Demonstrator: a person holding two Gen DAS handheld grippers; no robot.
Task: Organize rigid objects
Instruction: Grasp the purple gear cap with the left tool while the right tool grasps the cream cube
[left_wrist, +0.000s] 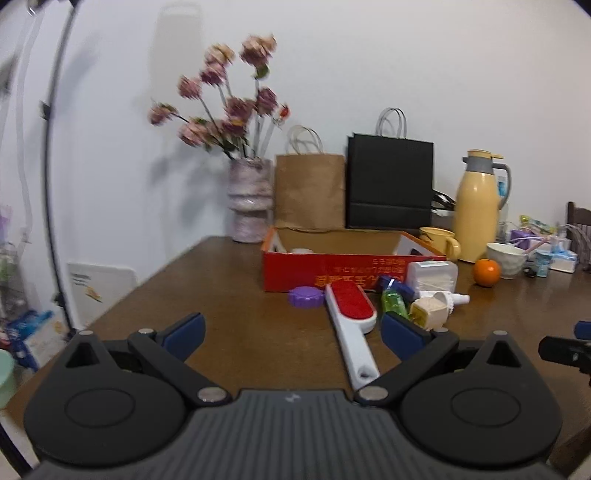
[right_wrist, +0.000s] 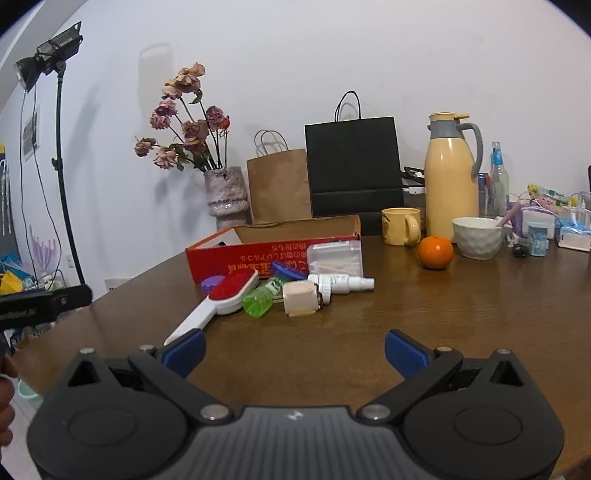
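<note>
- The tabletop (right_wrist: 424, 332) carries a tight cluster of small rigid things just in front of the red box (right_wrist: 236, 258), which sits open toward the far edge with little visible inside.
- The lint brush (left_wrist: 351, 314) lies with its white handle toward the near edge, between the spread fingers of the left hand-held gripper (left_wrist: 291, 330); a grip far down the handle could let the heavy head swing and sweep the purple lid (left_wrist: 304, 296) aside.
- The green bottle (right_wrist: 260, 299), cream cube (right_wrist: 301, 298) and spray bottle (right_wrist: 341, 283) touch one another; closing on one likely nudges its neighbours, and the bottles may roll.
- The right hand-held gripper (right_wrist: 295, 350) is released too, holding nothing, well short of the cluster.
- The orange (right_wrist: 436, 252) stands apart and could roll if bumped.
</note>
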